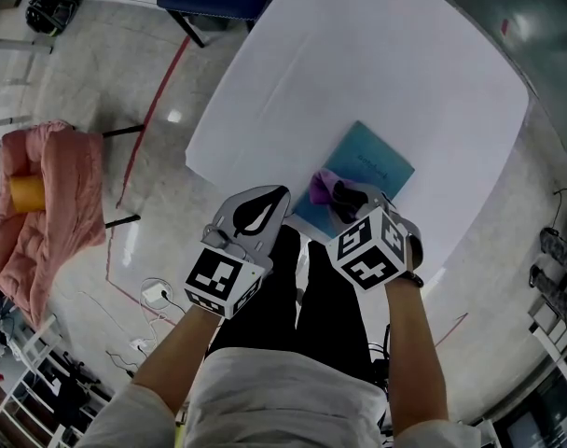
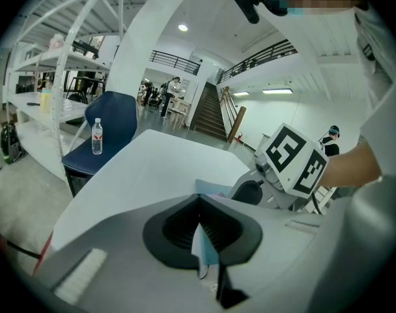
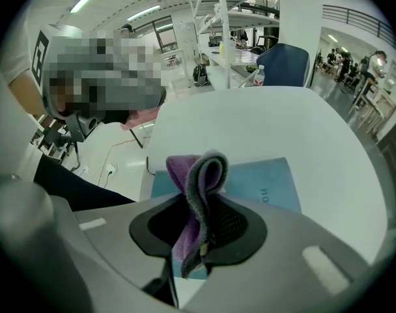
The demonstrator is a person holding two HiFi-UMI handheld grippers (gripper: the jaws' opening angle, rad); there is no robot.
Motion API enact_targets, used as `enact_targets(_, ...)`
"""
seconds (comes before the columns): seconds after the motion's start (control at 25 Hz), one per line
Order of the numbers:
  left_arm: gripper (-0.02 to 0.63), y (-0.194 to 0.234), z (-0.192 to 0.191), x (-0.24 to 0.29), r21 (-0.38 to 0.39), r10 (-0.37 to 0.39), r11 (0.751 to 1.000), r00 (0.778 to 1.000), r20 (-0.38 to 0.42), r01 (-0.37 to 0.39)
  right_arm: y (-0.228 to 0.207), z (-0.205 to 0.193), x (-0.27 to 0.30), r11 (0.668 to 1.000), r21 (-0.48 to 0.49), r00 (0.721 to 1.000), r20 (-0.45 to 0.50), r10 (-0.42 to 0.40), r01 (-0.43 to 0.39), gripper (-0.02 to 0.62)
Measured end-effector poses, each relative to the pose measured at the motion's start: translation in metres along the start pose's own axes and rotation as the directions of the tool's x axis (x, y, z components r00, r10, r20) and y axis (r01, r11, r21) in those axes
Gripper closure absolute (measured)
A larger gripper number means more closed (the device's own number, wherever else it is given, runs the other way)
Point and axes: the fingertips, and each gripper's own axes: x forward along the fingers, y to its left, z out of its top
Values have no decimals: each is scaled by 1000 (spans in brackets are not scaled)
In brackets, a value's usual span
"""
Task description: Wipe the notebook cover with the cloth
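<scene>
Right gripper view, unlike head view, shows right tool [image 3: 200,204] pinching cloth [image 3: 197,171] over notebook [image 3: 266,182]; left tool [image 2: 199,202] closed

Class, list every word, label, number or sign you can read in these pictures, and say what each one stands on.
"no": letters on the blue notebook cover, right gripper view; the rest of the word is hidden.
Small print on that cover, head view: too small to read.
Label on the water bottle: too blurred to read.
</scene>
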Motion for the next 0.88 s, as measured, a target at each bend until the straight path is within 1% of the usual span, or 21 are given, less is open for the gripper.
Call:
enact_targets(0.64, 606, 3, -7, -8, 3, 3, 1000, 1000, -14, -3, 49, 0, 8, 997, -26, 998, -9, 69, -69, 483)
enact_targets(0.88, 606, -1, -10, -8, 11, 0, 1000, 1000, -24, 0, 56, -1, 10, 996, -26, 996, -3, 88, -88, 483)
